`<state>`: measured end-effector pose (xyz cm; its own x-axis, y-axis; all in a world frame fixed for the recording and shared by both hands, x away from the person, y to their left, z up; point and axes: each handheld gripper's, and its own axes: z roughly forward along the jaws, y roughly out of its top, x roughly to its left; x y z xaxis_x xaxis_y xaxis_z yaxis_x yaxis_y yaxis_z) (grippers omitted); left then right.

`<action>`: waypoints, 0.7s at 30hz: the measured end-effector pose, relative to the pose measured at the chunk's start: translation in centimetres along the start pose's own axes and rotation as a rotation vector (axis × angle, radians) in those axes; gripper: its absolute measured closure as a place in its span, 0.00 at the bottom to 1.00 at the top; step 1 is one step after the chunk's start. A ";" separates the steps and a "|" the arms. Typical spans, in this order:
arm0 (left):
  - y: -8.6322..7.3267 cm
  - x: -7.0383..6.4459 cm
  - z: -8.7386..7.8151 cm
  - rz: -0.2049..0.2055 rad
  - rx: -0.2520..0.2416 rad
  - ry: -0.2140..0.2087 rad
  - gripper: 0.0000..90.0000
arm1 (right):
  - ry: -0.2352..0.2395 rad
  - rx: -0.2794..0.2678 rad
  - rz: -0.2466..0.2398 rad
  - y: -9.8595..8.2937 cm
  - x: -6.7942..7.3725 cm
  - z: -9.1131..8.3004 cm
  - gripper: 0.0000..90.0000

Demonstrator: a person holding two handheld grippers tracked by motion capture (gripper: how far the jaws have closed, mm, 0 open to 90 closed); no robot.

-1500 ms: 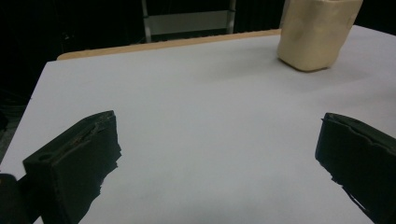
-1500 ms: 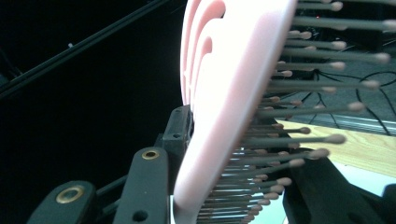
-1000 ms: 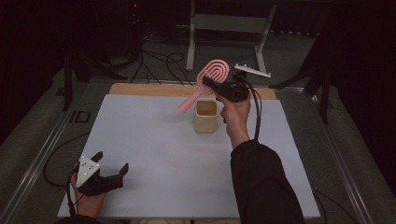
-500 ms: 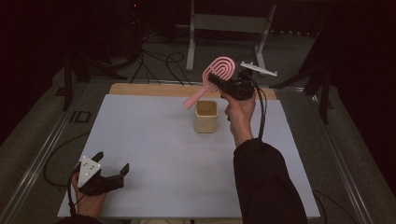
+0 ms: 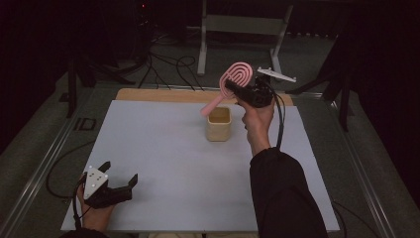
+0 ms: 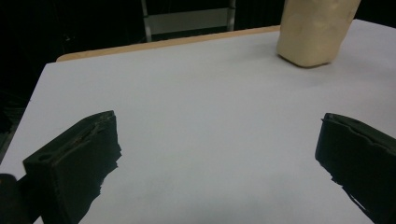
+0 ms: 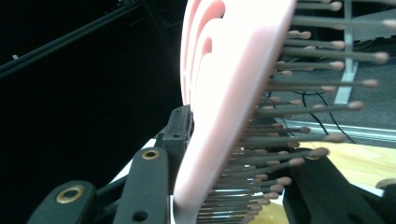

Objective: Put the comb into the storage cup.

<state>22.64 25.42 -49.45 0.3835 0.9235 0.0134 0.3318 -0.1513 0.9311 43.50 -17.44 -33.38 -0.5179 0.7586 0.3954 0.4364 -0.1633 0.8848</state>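
My high view looks forward and down on the whole bench [image 5: 163, 148] from above the person's side. My left gripper view rides low and near the bench top, facing across it toward the beige cup [image 6: 315, 30], which the high view shares [image 5: 219, 124]. My right gripper view sits very close behind the pink hairbrush [image 7: 224, 107], facing past it toward the floor beyond the bench.

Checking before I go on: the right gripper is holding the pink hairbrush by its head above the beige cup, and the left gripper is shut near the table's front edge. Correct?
Not quite: the left gripper is open, jaws wide apart with nothing between them, as the left gripper view shows. The rest stands: the right gripper holds the pink hairbrush by its head above the beige cup.
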 end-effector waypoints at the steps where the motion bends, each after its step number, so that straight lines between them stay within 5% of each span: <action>1: 0.0 0.0 0.0 0.000 0.000 0.000 0.00 | 0.000 0.000 0.000 0.0 0.0 0.0 0.71; 21: 0.0 -0.1 0.1 0.003 0.003 -0.001 0.00 | -0.058 0.004 0.009 -0.7 -1.3 -0.3 0.70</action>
<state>22.63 25.31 -49.52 0.3849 0.9228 0.0161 0.3336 -0.1553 0.9298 43.65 -18.48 -34.46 -0.4702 0.7927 0.3879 0.4435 -0.1677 0.8804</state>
